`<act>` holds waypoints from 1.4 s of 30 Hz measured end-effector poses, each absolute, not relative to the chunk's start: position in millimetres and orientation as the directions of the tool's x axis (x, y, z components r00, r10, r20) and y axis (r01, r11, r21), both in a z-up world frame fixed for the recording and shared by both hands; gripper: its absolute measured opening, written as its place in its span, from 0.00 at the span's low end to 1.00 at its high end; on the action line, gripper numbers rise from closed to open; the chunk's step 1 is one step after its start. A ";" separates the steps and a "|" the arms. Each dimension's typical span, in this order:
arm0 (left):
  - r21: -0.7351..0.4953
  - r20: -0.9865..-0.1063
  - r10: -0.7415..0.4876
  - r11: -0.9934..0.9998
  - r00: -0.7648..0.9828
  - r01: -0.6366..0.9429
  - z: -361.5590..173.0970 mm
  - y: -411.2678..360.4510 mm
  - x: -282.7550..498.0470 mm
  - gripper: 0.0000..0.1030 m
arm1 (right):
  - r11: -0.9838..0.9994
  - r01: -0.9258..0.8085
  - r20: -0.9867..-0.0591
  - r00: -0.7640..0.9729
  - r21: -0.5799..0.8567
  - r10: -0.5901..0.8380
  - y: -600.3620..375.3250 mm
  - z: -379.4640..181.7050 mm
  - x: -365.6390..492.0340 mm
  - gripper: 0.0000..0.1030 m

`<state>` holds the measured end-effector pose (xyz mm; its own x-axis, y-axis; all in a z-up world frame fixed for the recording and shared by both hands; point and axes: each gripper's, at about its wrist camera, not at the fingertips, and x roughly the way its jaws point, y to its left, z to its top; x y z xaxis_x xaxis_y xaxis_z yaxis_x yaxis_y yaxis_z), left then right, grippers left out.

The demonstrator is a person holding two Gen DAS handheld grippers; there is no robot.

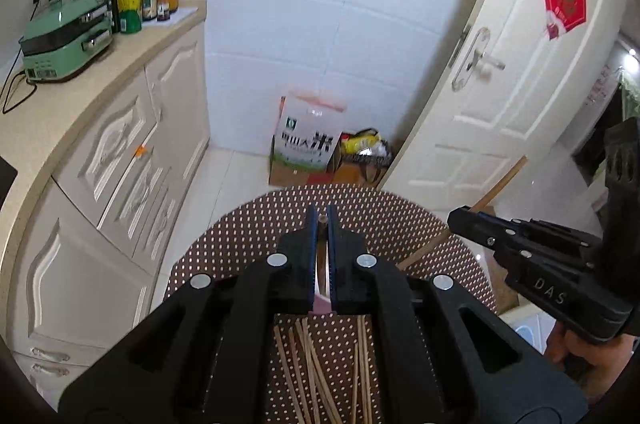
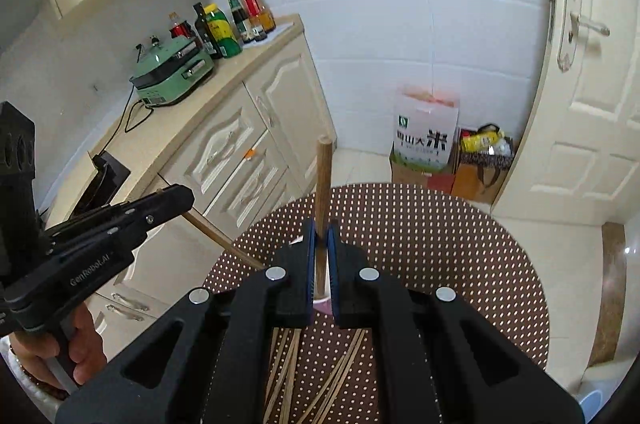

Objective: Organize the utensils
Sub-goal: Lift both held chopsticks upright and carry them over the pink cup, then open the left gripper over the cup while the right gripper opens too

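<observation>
Two grippers were in play, one per hand. The left gripper (image 1: 322, 220) had its fingers (image 1: 312, 256) pinched tight on one wooden stick (image 1: 321, 264). In its own view only a sliver showed between the blue pads, running along the fingers. From the right wrist view that same stick (image 2: 212, 230) stuck out past the left gripper's (image 2: 176, 198) tips and slanted down toward the round dotted table (image 2: 440, 244).

The right gripper (image 2: 321, 236) was likewise clamped, fingers (image 2: 309, 256) narrow on a second wooden stick, the thicker rod (image 2: 323, 192). Its long axis ran straight ahead beyond the fingertips, its blunt end farthest from the fingers, while its near end dropped behind the pads toward a small pink-and-white cup (image 2: 322, 304). Seen from the left wrist, the rod (image 1: 500, 184) crossed the right gripper's (image 1: 460, 216) tips on a diagonal, upper end toward the door.

So: two held sticks, one in each gripper. Below and behind both pairs of fingers, loose chopsticks (image 1: 316, 372) lay fanned on the table, roughly ten, the exact count hidden by the gripper bodies. They mostly pointed lengthwise toward the fingers, several crossing.

On the kitchen counter (image 1: 60, 112) off to the left stood six bottles (image 1: 130, 0) and one green cooker (image 1: 66, 38).
</observation>
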<state>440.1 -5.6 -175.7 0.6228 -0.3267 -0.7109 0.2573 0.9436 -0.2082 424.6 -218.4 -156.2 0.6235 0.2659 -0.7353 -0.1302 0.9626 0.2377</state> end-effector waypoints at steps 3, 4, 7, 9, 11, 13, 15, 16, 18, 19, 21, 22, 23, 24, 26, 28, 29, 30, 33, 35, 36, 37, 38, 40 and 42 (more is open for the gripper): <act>-0.202 -0.717 -0.319 0.946 0.620 0.253 -183.2 -6.3 438.6 0.05 | 0.963 -0.120 -0.751 0.605 0.242 0.265 -216.9 -167.3 424.7 0.05; -0.199 -0.717 -0.316 0.947 0.621 0.252 -184.1 -6.6 438.5 0.05 | 0.962 -0.117 -0.756 0.597 0.247 0.267 -216.5 -170.9 425.0 0.05; -0.193 -0.718 -0.312 0.948 0.622 0.253 -183.4 -7.9 439.2 0.05 | 0.961 -0.111 -0.768 0.580 0.254 0.270 -214.8 -180.4 426.1 0.05; -0.197 -0.719 -0.310 0.949 0.623 0.245 -184.0 -6.1 439.1 0.05 | 0.961 -0.110 -0.778 0.568 0.253 0.270 -213.4 -186.7 426.3 0.05; -0.201 -0.722 -0.308 0.950 0.619 0.238 -185.2 -3.8 439.3 0.06 | 0.962 -0.106 -0.785 0.558 0.253 0.268 -212.1 -191.8 426.9 0.05; -0.198 -0.727 -0.304 0.951 0.616 0.236 -186.1 -2.8 439.1 0.06 | 0.960 -0.102 -0.788 0.552 0.259 0.272 -210.8 -195.7 426.6 0.05; -0.195 -0.735 -0.299 0.953 0.608 0.233 -186.9 -2.8 440.8 0.06 | 0.960 -0.096 -0.785 0.557 0.262 0.270 -210.8 -195.4 426.5 0.05; -0.192 -0.740 -0.295 0.954 0.605 0.231 -187.8 -2.7 441.2 0.07 | 0.960 -0.093 -0.785 0.557 0.264 0.270 -211.7 -195.2 427.4 0.05; -0.184 -0.749 -0.283 0.957 0.599 0.222 -189.5 -2.5 441.6 0.07 | 0.959 -0.091 -0.786 0.555 0.269 0.273 -212.6 -194.8 428.4 0.06; -0.183 -0.752 -0.281 0.958 0.597 0.220 -190.2 -2.1 441.5 0.09 | 0.959 -0.086 -0.785 0.556 0.271 0.272 -212.9 -194.0 428.3 0.08; -0.179 -0.760 -0.274 0.960 0.590 0.215 -191.9 -1.0 441.2 0.16 | 0.959 -0.079 -0.783 0.561 0.272 0.268 -213.5 -192.8 428.2 0.08; -0.175 -0.762 -0.268 0.962 0.590 0.212 -192.5 -0.5 440.5 0.29 | 0.959 -0.075 -0.782 0.563 0.275 0.268 -214.4 -192.1 427.2 0.08; -0.171 -0.760 -0.263 0.963 0.594 0.207 -192.4 0.1 439.3 0.38 | 0.958 -0.071 -0.781 0.565 0.276 0.267 -214.9 -191.3 425.9 0.08; -0.172 -0.756 -0.261 0.964 0.600 0.203 -191.8 1.0 438.2 0.56 | 0.959 -0.068 -0.780 0.567 0.275 0.264 -214.8 -190.6 424.9 0.09; -0.175 -0.751 -0.263 0.964 0.606 0.202 -190.8 2.5 435.6 0.57 | 0.960 -0.065 -0.779 0.572 0.271 0.258 -215.7 -188.8 422.4 0.13; -0.170 -0.756 -0.258 0.965 0.601 0.201 -191.7 2.8 435.5 0.57 | 0.961 -0.059 -0.776 0.577 0.271 0.255 -218.0 -187.6 419.4 0.23; -0.169 -0.757 -0.259 0.965 0.600 0.202 -191.9 3.2 435.1 0.57 | 0.962 -0.054 -0.774 0.583 0.268 0.249 -218.9 -186.4 417.4 0.24; -0.168 -0.757 -0.258 0.965 0.600 0.202 -192.0 4.0 433.8 0.57 | 0.962 -0.052 -0.771 0.588 0.267 0.246 -219.6 -185.0 415.5 0.25; -0.161 -0.756 -0.249 0.967 0.605 0.196 -192.3 6.3 429.3 0.57 | 0.964 -0.039 -0.765 0.600 0.264 0.234 -223.0 -182.0 409.8 0.32; -0.160 -0.758 -0.244 0.969 0.606 0.190 -193.8 9.6 426.6 0.59 | 0.965 -0.032 -0.762 0.607 0.261 0.226 -225.4 -181.2 405.4 0.35; -0.158 -0.760 -0.239 0.970 0.604 0.185 -195.5 11.8 424.8 0.60 | 0.965 -0.026 -0.761 0.610 0.259 0.221 -227.3 -181.2 402.2 0.36; -0.157 -0.764 -0.235 0.971 0.601 0.180 -197.9 14.3 423.1 0.60 | 0.966 -0.020 -0.761 0.612 0.259 0.217 -229.4 -181.7 399.7 0.37; -0.157 -0.770 -0.232 0.972 0.595 0.175 -201.1 16.9 421.9 0.60 | 0.966 -0.015 -0.762 0.612 0.259 0.213 -230.8 -182.8 397.2 0.37; -0.155 -0.780 -0.220 0.975 0.585 0.160 -207.5 20.5 419.3 0.61 | 0.965 -0.002 -0.768 0.606 0.261 0.209 -233.6 -186.8 392.7 0.37; -0.156 -0.796 -0.211 0.977 0.568 0.145 -217.0 24.5 417.2 0.61 | 0.965 0.010 -0.780 0.591 0.261 0.205 -235.6 -194.4 388.0 0.37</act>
